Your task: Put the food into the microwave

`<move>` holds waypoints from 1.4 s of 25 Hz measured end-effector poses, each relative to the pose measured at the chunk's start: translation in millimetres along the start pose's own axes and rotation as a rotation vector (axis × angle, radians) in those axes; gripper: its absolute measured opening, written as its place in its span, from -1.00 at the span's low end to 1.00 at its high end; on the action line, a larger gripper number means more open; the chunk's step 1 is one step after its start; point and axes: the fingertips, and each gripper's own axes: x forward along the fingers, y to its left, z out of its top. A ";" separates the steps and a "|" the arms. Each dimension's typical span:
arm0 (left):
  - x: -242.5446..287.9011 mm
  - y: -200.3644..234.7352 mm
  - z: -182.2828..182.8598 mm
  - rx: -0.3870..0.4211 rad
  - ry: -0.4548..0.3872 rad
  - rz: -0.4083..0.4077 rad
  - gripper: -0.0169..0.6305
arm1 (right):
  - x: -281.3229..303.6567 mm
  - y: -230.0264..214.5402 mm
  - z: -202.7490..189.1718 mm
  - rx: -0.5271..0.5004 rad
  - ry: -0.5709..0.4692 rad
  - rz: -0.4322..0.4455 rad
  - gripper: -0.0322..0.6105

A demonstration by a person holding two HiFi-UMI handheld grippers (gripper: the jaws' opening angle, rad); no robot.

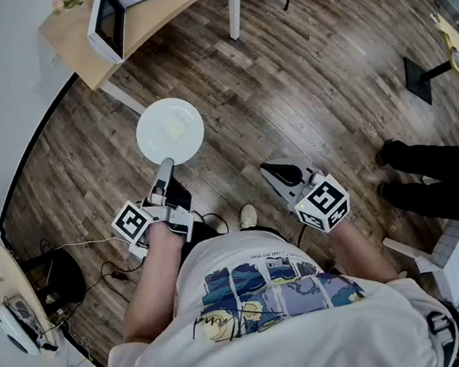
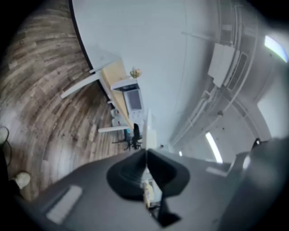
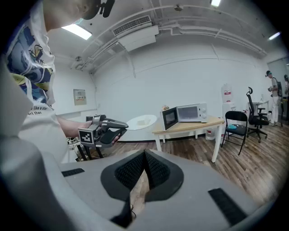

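Round white plate [image 1: 170,131] of food looks stiff, slick and breakable. The left gripper [image 1: 164,166] has its fingers clamped on the plate's near rim, a sound hold. The right gripper [image 1: 271,170] has its fingers together, empty.

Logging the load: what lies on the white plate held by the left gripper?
One pale flat piece of food lies at the centre of the plate; the left gripper covers a bit of its near rim.
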 end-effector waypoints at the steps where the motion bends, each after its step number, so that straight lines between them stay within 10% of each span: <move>1: 1.0 -1.2 0.6 -0.005 -0.007 -0.005 -0.90 | 1.3 0.3 0.3 -0.004 0.003 0.007 -0.88; 35: 274.0 60.1 180.3 -0.031 0.153 -0.060 -0.90 | 180.3 -178.2 106.8 0.068 0.060 -0.236 -0.73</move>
